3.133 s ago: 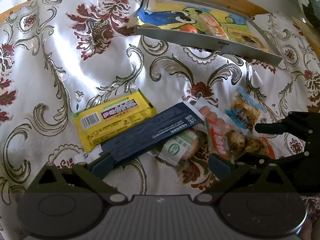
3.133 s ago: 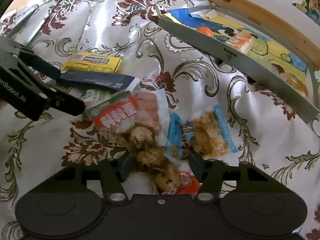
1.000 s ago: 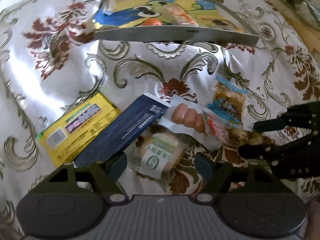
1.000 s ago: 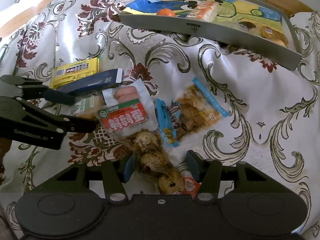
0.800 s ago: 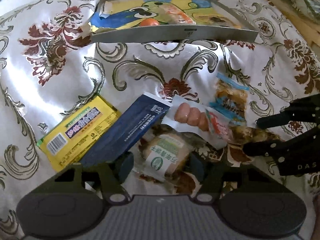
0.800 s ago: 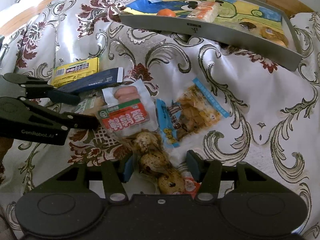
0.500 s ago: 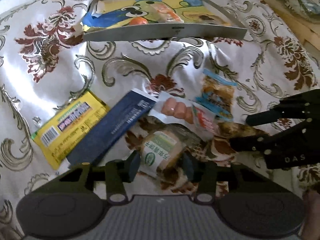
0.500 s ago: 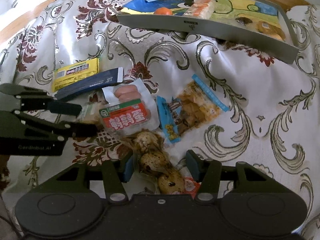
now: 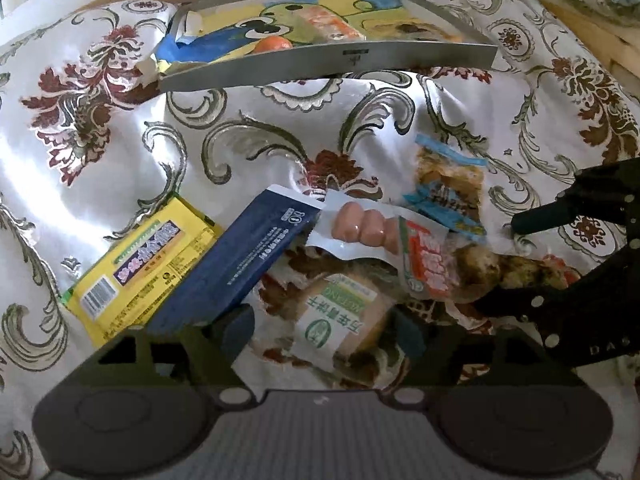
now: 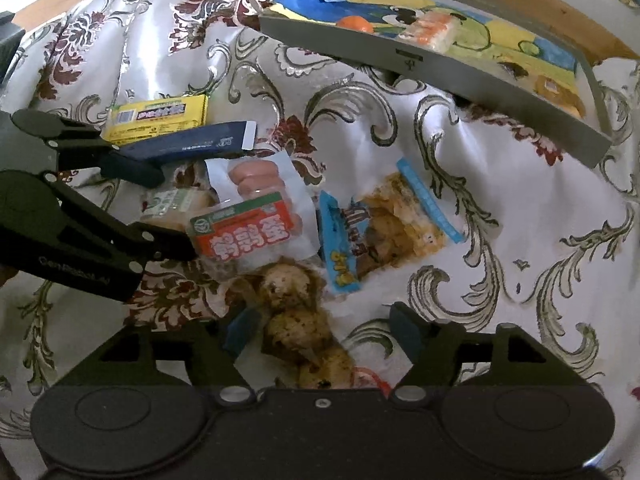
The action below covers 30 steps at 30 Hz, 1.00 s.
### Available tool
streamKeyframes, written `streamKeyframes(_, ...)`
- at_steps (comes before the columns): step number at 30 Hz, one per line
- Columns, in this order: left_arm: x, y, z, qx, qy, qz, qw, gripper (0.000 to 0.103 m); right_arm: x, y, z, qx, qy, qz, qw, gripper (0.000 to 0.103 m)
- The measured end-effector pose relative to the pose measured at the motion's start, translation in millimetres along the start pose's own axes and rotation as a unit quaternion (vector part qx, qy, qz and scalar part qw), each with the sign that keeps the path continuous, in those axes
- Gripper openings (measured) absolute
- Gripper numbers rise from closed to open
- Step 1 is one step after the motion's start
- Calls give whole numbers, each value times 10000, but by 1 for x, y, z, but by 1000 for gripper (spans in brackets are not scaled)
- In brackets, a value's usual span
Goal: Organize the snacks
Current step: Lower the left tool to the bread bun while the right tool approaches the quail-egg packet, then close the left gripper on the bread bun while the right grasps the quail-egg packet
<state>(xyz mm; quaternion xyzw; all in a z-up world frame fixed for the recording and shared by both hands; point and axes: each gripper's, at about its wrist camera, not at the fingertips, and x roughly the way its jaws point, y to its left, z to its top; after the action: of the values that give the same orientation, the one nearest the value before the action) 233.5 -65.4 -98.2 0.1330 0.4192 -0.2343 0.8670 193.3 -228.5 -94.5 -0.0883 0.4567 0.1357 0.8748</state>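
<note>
Left wrist view. The left gripper [image 9: 322, 328] is low over a floral satin tablecloth [image 9: 120, 152], its jaws spread and straddling a soft clear pouch with a green-and-white label [image 9: 340, 316] without clamping it. The pouch lies near, partly under a flat dark-blue rectangular packet [image 9: 236, 264] to the left and a clear sausage pack with a red label [image 9: 384, 240] to the right. A yellow foil-wrapped bar [image 9: 140, 268] lies further left, overlapped by the blue packet. A grey metal tray with a cartoon liner [image 9: 344, 58] stands far, already holding a few snacks. The right gripper [image 9: 520, 264] enters from the right.

Right wrist view. The right gripper [image 10: 320, 328] is likewise spread wide and holds nothing; between its fingers lies a clear bag of brown speckled eggs [image 10: 296, 320]. A blue-edged pouch of fried pieces [image 10: 384, 228] lies just right of the sausage pack.

Handling, as judged: all packs look light, limp and slick; the film may slide or crumple. The labelled pouch is best pinched across its plump middle, clear of its overlapping neighbours; the egg bag likewise, gently.
</note>
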Motion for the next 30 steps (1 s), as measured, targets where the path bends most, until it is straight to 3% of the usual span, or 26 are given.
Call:
streamKeyframes(4, 2, -4, -1, 122, 36, -67, 9999, 74, 2, -4, 1, 128, 76, 114, 9998, 73)
streamKeyframes(8, 1, -4, -2, 40, 94, -193, 9998, 71, 2, -4, 1, 170, 93, 241, 9995, 62)
streamKeyframes(10, 0, -6, -3, 11, 155, -246, 9996, 63, 0, -1, 0, 103, 84, 213, 9997, 59)
streamKeyframes(11, -1, -8, -4, 12, 213, -302, 9993, 54, -1, 0, 0, 87, 80, 205, 9997, 57)
streamKeyframes(15, -7, -16, -8, -64, 296, -223, 9993, 53, -7, 2, -2, 103, 45, 169, 9998, 48)
streamKeyframes(21, -19, -18, -13, -393, 289, -183, 9986, 53, -15, 9, -7, -23, -65, 3, 10000, 44)
streamKeyframes(30, -46, -17, -16, -924, -299, 23, 9953, 53, -32, 29, -13, -502, -417, -508, 9966, 42)
